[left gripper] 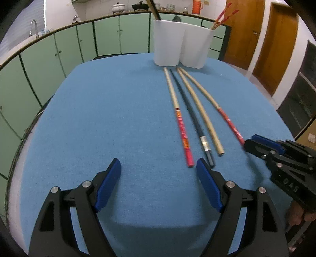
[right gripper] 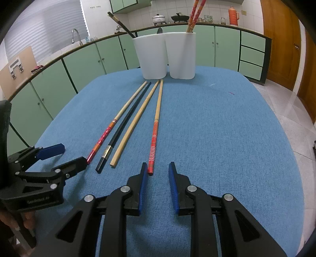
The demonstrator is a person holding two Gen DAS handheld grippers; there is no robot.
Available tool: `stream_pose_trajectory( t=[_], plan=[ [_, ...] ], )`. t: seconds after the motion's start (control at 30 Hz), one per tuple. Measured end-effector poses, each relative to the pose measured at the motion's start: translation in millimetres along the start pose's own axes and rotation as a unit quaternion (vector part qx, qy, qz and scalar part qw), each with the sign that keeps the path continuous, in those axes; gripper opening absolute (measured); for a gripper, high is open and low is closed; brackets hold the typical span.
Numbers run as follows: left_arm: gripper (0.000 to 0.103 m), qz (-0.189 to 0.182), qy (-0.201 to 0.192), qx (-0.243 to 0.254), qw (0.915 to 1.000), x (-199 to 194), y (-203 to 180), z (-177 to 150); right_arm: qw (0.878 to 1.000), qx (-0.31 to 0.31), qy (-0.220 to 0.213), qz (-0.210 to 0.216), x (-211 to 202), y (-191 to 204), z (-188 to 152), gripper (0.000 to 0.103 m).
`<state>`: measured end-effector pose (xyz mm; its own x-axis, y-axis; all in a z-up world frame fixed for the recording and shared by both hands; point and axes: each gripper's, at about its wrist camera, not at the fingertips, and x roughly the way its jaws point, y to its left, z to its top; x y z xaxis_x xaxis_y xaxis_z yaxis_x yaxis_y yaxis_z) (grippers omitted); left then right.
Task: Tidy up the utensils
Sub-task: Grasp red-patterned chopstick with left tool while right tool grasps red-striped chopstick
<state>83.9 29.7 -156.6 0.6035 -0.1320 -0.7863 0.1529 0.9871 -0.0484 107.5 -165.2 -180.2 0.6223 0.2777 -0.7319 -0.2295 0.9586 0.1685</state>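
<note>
Two white cups point(right gripper: 167, 55) with chopsticks point(right gripper: 194, 14); left hand-held gripper point(left gripper: 158, 168) wide, right hand-held gripper point(right gripper: 158, 168) narrowly apart, empty.

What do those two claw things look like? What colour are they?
Both look alike. The left claw and the right claw have black plastic frames with triangle-shaped cut-outs, round silver bolts at the joints and ridged blue pads inside the fingers. Each has small lettering on its side.

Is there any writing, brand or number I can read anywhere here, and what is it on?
"045", or close to it: raised characters on the right gripper body, hard to make out.
White lettering on the left gripper body: too blurred to read.
Patterned red chopsticks: only stripes and marks, no readable text.
Nothing else readable.
</note>
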Motion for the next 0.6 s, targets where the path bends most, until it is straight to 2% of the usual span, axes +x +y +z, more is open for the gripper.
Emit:
stream_pose_trajectory(
  t=[0.17, 0.23, 0.3, 0.37, 0.53, 0.6],
  plan=[
    [0.074, 0.001, -0.001, 0.004, 1.0000, 5, -10, -2, 1.000, -0.003, -0.001, 0.002, -1, 2, -1, 0.022],
    [0.069, 0.001, -0.003, 0.002, 1.0000, 5, -11, -2, 1.000, -0.005, 0.000, 0.003, -1, 2, -1, 0.022],
    [0.057, -0.002, -0.006, -0.005, 1.0000, 3, -10, -2, 1.000, -0.007, 0.001, 0.005, -1, 4, -1, 0.022],
    [0.051, -0.004, -0.008, -0.006, 0.9999, 4, -11, -1, 1.000, -0.010, 0.002, 0.004, 0, 5, -1, 0.022],
    [0.048, -0.006, -0.009, 0.000, 0.9999, 5, -19, -1, 1.000, -0.014, 0.004, 0.003, 1, 9, 0, 0.021],
    [0.043, -0.005, -0.010, 0.001, 0.9999, 6, -21, -1, 1.000, -0.021, 0.006, -0.005, 3, 12, 0, 0.020]
  ],
)
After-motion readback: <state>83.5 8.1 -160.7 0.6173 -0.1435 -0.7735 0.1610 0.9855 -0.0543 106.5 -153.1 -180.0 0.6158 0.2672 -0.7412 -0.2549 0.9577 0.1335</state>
